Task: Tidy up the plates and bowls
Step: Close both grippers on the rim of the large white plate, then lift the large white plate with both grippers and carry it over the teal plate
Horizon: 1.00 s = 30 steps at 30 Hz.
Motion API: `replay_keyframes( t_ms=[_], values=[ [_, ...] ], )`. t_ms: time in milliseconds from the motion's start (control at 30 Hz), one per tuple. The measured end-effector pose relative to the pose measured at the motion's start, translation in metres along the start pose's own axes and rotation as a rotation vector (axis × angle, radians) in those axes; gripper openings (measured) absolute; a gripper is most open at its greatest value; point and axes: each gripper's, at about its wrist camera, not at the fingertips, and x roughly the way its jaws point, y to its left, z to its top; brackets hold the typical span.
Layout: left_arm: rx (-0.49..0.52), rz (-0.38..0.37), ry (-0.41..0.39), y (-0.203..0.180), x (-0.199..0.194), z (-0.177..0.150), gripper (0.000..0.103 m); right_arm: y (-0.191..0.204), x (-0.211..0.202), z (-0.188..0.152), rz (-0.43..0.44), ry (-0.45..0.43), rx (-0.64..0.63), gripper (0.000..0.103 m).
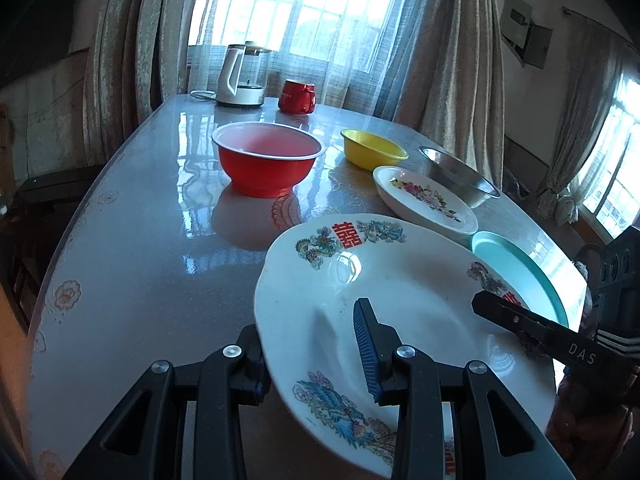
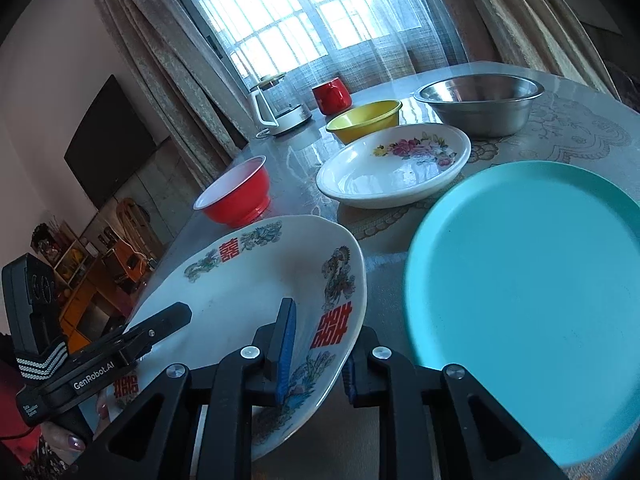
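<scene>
Apparently dragon-patterned white plate (image 1: 400, 300), tilted.

left gripper (image 1: 316, 356) astride dragon plate (image 1: 400, 304) rim | right gripper (image 1: 486, 300) on far rim

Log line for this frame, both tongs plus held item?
left tongs: shut on white dragon-phoenix plate rim | right tongs: shut on opposite rim | plate: tilted above table | teal plate: beside

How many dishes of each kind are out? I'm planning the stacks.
Plates: 3, dragon plate, floral plate, teal plate
Bowls: 3, red bowl, yellow bowl, steel bowl
Total: 6
</scene>
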Motion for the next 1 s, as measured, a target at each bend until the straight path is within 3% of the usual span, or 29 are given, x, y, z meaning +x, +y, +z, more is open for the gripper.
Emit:
replay_keyframes(
  t_ms=[233, 400, 1000],
  values=[
    [0.064, 0.011, 0.000, -0.013, -0.001, -0.003, 0.036, -0.003, -0.013, -0.005, 0.000, -0.008, 0.008, 0.020],
    [0.057, -0.015, 0.009, -0.022, -0.002, -0.006, 0.036, -0.005, -0.029, -0.008, -0.017, -0.035, 0.001, 0.020],
    [0.188, -0.097, 0.033, -0.101, 0.015, 0.006, 0.036, -0.051, -0.085, -0.006, -0.119, -0.124, 0.073, 0.020]
  ],
)
